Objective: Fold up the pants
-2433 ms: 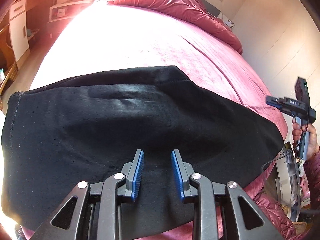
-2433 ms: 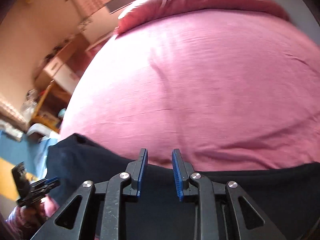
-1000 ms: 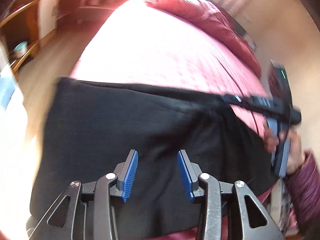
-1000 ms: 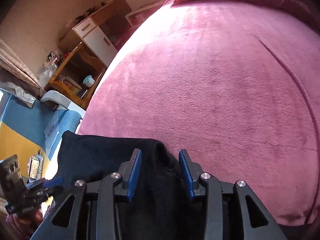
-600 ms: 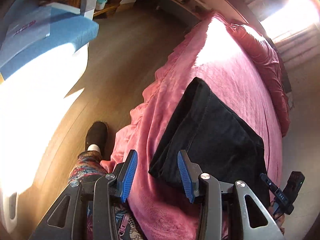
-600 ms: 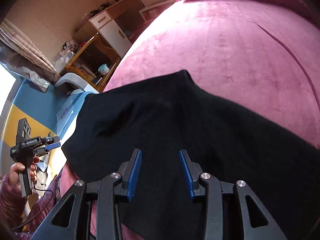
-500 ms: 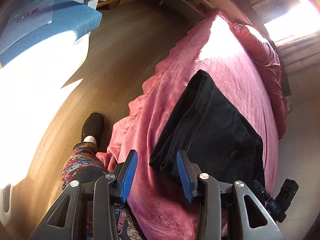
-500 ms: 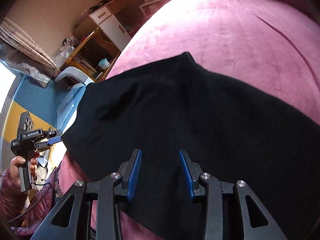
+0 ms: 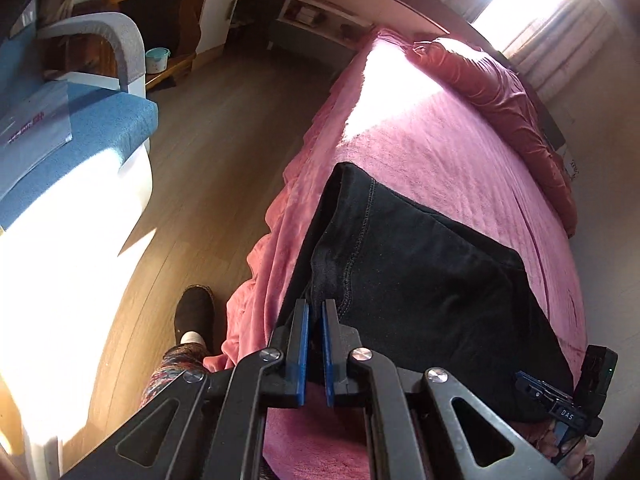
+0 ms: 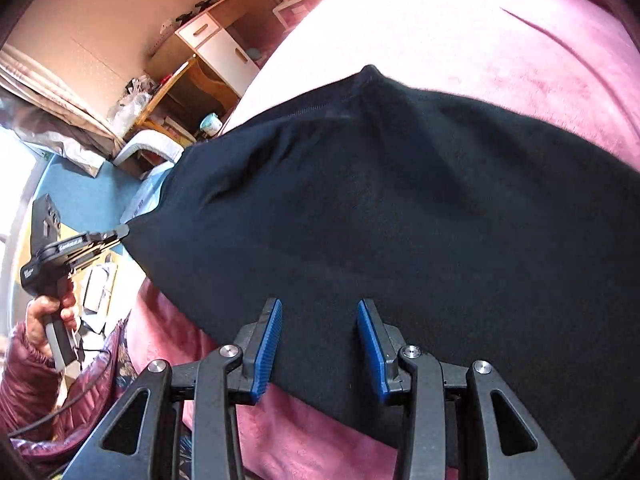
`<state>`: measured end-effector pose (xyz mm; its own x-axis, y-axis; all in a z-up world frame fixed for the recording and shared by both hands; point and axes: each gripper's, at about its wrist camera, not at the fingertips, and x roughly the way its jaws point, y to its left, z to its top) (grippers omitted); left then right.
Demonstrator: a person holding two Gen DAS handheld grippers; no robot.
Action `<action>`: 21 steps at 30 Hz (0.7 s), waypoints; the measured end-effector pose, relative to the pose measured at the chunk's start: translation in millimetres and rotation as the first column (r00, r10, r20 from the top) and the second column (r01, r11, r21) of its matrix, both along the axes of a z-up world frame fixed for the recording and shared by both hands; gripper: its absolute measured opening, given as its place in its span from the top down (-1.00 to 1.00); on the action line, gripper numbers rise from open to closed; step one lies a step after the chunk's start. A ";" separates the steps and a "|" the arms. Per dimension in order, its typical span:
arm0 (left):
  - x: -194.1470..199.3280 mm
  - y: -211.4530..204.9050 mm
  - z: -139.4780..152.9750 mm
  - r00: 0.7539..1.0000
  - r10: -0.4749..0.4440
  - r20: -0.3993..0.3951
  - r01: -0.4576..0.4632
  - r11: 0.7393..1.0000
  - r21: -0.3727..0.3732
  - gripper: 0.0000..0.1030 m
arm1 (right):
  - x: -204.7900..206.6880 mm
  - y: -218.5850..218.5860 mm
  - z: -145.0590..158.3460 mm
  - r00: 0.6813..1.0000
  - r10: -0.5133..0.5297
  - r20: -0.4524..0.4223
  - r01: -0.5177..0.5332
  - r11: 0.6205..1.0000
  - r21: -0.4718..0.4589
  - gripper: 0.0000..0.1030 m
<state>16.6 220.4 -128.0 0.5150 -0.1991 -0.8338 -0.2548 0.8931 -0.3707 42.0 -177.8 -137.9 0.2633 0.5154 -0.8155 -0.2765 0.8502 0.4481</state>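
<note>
Black pants [image 9: 420, 280] lie folded on the pink bed near its foot corner; they also fill the right wrist view [image 10: 400, 208]. My left gripper [image 9: 314, 312] is shut on the near left corner of the pants at the bed's edge. It also shows in the right wrist view [image 10: 120, 234], pinching that corner. My right gripper [image 10: 319, 316] is open and empty, just above the pants' near edge. It also shows in the left wrist view [image 9: 520, 378] at the pants' right corner.
The pink bedspread [image 9: 440, 152] carries a bunched red duvet [image 9: 500, 92] at the far end. Wooden floor [image 9: 208, 152] runs along the left side. A blue-cushioned chair [image 9: 80, 128] and wooden shelves [image 10: 200, 80] stand beyond. My foot [image 9: 194, 312] is by the bed.
My left gripper has closed on the pants' near left corner. My right gripper stays open and has drawn back slightly over the pants.
</note>
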 end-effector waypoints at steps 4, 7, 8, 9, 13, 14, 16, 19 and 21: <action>5.3 -5.4 -41.3 0.992 -0.019 -0.128 0.026 0.998 0.055 0.88 | -5.7 8.0 -8.5 0.999 0.026 0.024 -0.025 0.998 -0.061 0.22; 3.7 -4.6 -48.5 0.990 -0.014 -0.138 0.021 0.999 0.048 0.80 | -8.2 13.6 -11.1 0.999 0.027 0.043 -0.023 0.996 -0.085 0.22; 3.6 -4.4 -43.6 0.990 -0.012 -0.137 0.022 0.997 0.068 0.78 | -9.1 16.5 -11.6 0.998 0.037 0.053 -0.031 0.995 -0.099 0.21; 3.3 -3.8 -38.5 0.990 0.001 -0.141 0.014 0.995 0.099 0.68 | -9.2 18.1 -12.0 0.998 0.040 0.057 -0.034 0.994 -0.106 0.20; -1.3 0.1 -14.6 0.993 0.075 -0.090 -0.058 0.982 0.177 0.46 | -12.5 18.1 -12.5 0.998 0.031 0.063 -0.025 0.996 -0.090 0.11; -2.1 -3.8 -5.4 0.997 0.063 -0.050 -0.053 0.983 0.178 0.46 | -12.2 16.7 -13.1 0.998 0.029 0.064 -0.023 0.996 -0.088 0.11; -2.2 -18.7 12.7 1.000 0.011 0.026 -0.015 0.985 0.172 0.46 | -13.1 13.5 -9.7 0.998 0.014 0.065 -0.009 0.997 -0.076 0.12; 0.8 -51.5 28.3 0.990 -0.105 0.092 0.088 0.982 0.167 0.46 | -16.8 2.4 0.5 0.996 -0.026 0.081 0.030 0.998 -0.054 0.12; 5.5 -76.5 26.1 0.978 -0.188 0.084 0.175 0.974 0.147 0.46 | -19.3 -2.9 7.1 0.994 -0.040 0.099 0.046 0.997 -0.063 0.12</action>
